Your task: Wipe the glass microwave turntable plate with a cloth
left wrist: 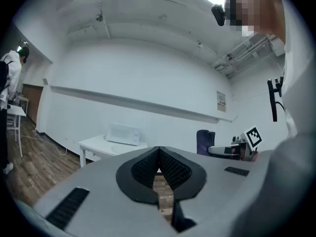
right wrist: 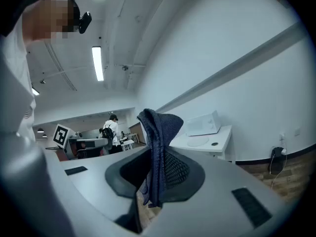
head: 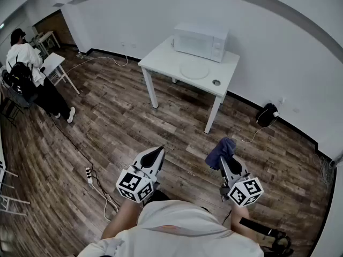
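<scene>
The round glass turntable plate [head: 194, 69] lies flat on a white table [head: 155, 59], in front of a white microwave [head: 200, 40]. It also shows faintly as the plate [right wrist: 198, 141] in the right gripper view. Both grippers are far from the table, held low in front of the person. My right gripper [head: 224, 153] is shut on a dark blue cloth [head: 221, 151], which sticks up between the jaws as cloth [right wrist: 158, 147]. My left gripper [head: 156, 155] is shut with nothing in it, its jaws meeting at the tip [left wrist: 158, 158].
A small round ring part [head: 216, 82] sits on the table's right front corner. A power strip [head: 89, 175] and cables lie on the wooden floor at left. A black bag [head: 266, 114] leans by the wall. A person [head: 32, 74] stands by small tables at far left.
</scene>
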`<state>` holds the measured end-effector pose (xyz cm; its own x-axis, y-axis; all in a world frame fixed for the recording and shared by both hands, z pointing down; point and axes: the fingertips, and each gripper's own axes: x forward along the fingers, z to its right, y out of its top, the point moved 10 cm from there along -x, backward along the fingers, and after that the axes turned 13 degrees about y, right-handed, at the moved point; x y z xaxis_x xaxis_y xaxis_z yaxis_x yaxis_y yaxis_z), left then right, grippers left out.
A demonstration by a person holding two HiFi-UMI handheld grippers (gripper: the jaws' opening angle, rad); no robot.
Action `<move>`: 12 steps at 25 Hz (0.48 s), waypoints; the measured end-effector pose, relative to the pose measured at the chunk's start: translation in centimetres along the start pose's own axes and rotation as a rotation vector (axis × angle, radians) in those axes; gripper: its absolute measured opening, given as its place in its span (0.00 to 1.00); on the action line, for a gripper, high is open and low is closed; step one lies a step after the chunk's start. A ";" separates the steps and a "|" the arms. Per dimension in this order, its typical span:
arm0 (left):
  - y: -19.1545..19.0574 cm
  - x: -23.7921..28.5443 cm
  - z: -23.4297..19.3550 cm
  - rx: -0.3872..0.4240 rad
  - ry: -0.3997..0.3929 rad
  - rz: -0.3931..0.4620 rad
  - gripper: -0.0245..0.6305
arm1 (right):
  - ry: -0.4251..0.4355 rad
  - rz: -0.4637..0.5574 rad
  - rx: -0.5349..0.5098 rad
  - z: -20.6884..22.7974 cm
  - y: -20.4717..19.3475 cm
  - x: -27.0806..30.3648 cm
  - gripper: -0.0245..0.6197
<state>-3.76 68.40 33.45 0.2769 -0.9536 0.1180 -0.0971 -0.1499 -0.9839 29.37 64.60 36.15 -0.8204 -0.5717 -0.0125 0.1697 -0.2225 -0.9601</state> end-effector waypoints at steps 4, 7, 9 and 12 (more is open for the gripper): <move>0.0 1.3 0.7 -0.015 0.008 -0.010 0.05 | 0.009 -0.017 0.002 1.2 0.3 -0.3 0.13; -0.3 2.8 0.4 -0.013 0.002 -0.012 0.05 | -0.002 -0.032 0.006 2.1 0.0 0.1 0.13; -0.3 4.4 -0.1 -0.011 -0.011 -0.012 0.05 | -0.017 -0.034 0.015 2.9 -0.2 0.5 0.13; 0.2 7.2 -0.8 -0.014 -0.037 -0.005 0.05 | -0.036 -0.035 0.016 4.4 0.2 1.6 0.13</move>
<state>-2.58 61.33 34.20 0.3125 -0.9426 0.1181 -0.1090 -0.1590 -0.9812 30.51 60.18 37.13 -0.8057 -0.5915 0.0314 0.1504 -0.2555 -0.9550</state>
